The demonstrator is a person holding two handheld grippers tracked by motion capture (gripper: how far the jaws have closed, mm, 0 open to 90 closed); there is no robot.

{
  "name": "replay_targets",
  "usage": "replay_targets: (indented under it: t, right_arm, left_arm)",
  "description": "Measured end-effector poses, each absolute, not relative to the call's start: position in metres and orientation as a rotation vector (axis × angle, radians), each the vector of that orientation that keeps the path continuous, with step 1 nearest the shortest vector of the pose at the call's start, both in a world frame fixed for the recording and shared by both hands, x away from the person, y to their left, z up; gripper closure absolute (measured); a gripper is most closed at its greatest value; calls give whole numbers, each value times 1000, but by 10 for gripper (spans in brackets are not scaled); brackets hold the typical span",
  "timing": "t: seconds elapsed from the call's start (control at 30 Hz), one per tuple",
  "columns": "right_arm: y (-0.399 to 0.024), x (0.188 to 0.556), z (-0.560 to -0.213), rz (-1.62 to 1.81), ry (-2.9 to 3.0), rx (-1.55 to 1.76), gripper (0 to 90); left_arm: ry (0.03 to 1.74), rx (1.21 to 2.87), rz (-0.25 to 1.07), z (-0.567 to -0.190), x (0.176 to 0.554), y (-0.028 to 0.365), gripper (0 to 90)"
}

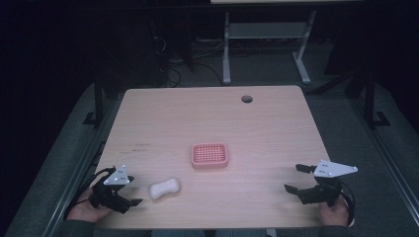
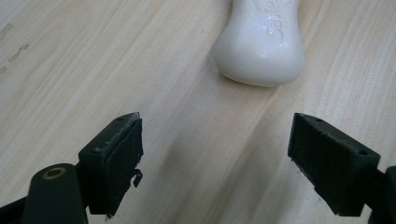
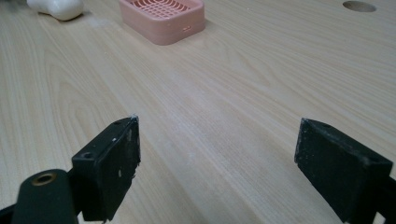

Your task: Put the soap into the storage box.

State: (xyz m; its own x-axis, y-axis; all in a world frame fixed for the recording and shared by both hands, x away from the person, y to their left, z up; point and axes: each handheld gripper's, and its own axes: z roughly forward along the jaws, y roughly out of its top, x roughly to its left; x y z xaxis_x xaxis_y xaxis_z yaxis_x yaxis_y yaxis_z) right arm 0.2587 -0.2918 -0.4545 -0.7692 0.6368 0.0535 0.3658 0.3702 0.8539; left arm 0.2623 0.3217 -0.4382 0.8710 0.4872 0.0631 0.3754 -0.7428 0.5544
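A white bar of soap (image 1: 164, 188) lies on the wooden table (image 1: 207, 118) near its front left; in the left gripper view the soap (image 2: 261, 42) rests just beyond the jaws. My left gripper (image 1: 132, 191) (image 2: 217, 154) stands open, a short way left of the soap, with only bare wood between its pads. A pink slotted soap dish (image 1: 209, 155) (image 3: 163, 18) sits in the middle of the table, with nothing in it. At the front right my right gripper (image 1: 293, 177) (image 3: 217, 158) is open over bare table, well apart from the dish.
A round cable hole (image 1: 246, 98) (image 3: 358, 6) lies near the table's far edge. Beyond the table stand the white legs of another desk (image 1: 226, 49) on a dark floor with cables. Metal frame rails run along both sides of the table.
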Motion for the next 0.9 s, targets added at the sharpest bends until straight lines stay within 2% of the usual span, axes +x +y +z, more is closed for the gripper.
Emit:
replay_targets:
  t: [0.9]
  right_arm:
    - [-288, 259, -455, 1314, 2362, 853, 135]
  left_arm:
    - [562, 2546, 255, -435, 264, 301, 176]
